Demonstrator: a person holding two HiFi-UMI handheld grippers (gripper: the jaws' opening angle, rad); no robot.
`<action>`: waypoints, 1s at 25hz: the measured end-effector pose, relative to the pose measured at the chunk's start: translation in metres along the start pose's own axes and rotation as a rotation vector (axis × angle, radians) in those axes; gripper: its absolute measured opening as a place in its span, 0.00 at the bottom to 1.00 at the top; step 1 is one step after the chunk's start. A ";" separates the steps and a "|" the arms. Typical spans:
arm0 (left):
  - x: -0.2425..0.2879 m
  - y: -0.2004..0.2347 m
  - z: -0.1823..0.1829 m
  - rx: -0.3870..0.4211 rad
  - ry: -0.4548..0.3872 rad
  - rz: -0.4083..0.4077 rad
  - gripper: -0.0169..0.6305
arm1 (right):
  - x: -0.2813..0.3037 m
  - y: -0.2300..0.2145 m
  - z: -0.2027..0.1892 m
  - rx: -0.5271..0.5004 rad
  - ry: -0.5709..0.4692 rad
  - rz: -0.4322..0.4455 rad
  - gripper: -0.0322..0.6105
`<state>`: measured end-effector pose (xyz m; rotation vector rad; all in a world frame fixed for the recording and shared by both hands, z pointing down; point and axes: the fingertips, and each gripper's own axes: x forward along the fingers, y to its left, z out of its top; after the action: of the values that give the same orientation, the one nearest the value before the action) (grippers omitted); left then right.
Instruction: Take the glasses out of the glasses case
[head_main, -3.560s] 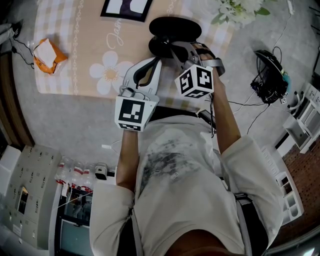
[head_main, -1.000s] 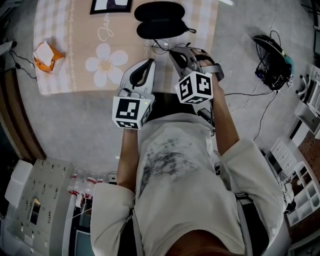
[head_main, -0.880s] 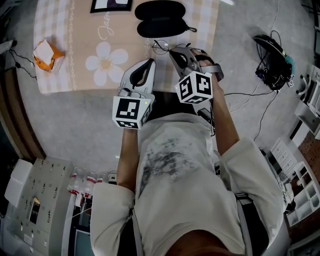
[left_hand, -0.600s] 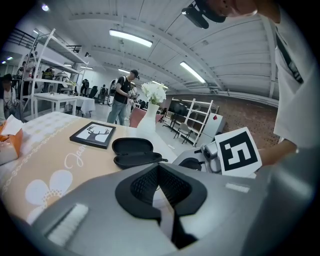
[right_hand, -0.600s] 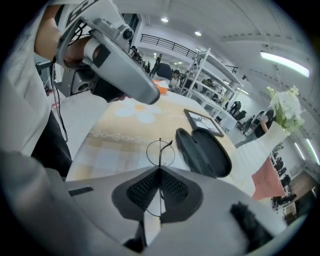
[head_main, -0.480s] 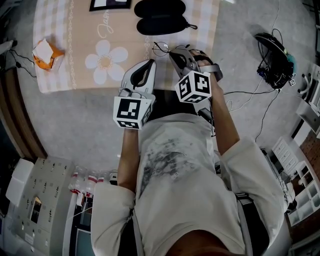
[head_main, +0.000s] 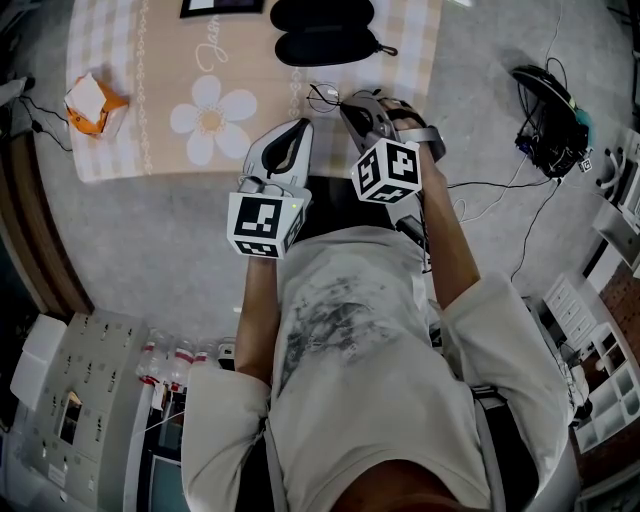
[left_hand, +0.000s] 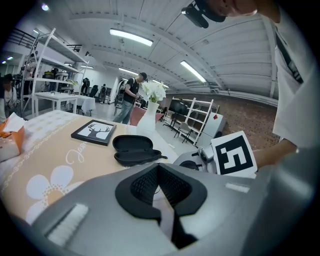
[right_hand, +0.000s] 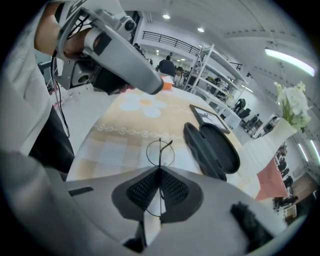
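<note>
The black glasses case (head_main: 325, 30) lies open and empty at the far side of the table, also seen as the case (right_hand: 212, 147) and the case (left_hand: 134, 149). The thin wire-framed glasses (head_main: 323, 97) hang just above the cloth, nearer me than the case. My right gripper (head_main: 343, 100) is shut on them; the round lens of the glasses (right_hand: 160, 152) sticks out past the right gripper's tips (right_hand: 160, 170). My left gripper (head_main: 298, 126) hovers left of it, and the left gripper (left_hand: 159, 167) is shut with nothing in it.
A peach tablecloth (head_main: 150, 110) with a white flower print covers the table. An orange packet (head_main: 90, 103) sits at its left edge and a framed picture (head_main: 225, 7) at the back. A white vase with flowers (left_hand: 150, 107) stands behind the case. Cables (head_main: 545, 110) lie on the floor at right.
The right gripper has drawn back from the open case toward me, carrying the glasses. Over the last second both grippers have barely shifted.
</note>
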<state>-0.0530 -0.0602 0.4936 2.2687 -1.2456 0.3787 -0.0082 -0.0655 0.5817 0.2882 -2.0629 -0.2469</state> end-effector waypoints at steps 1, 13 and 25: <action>0.000 0.000 0.000 0.000 0.000 0.000 0.04 | 0.001 0.001 -0.001 -0.003 0.002 0.004 0.08; -0.003 -0.001 -0.004 -0.001 0.003 -0.006 0.04 | 0.006 0.009 -0.004 -0.011 0.026 0.012 0.08; -0.006 -0.005 -0.004 0.003 -0.002 -0.005 0.04 | 0.007 0.015 -0.006 -0.018 0.039 0.023 0.09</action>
<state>-0.0520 -0.0519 0.4929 2.2747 -1.2409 0.3768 -0.0079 -0.0540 0.5948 0.2566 -2.0229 -0.2435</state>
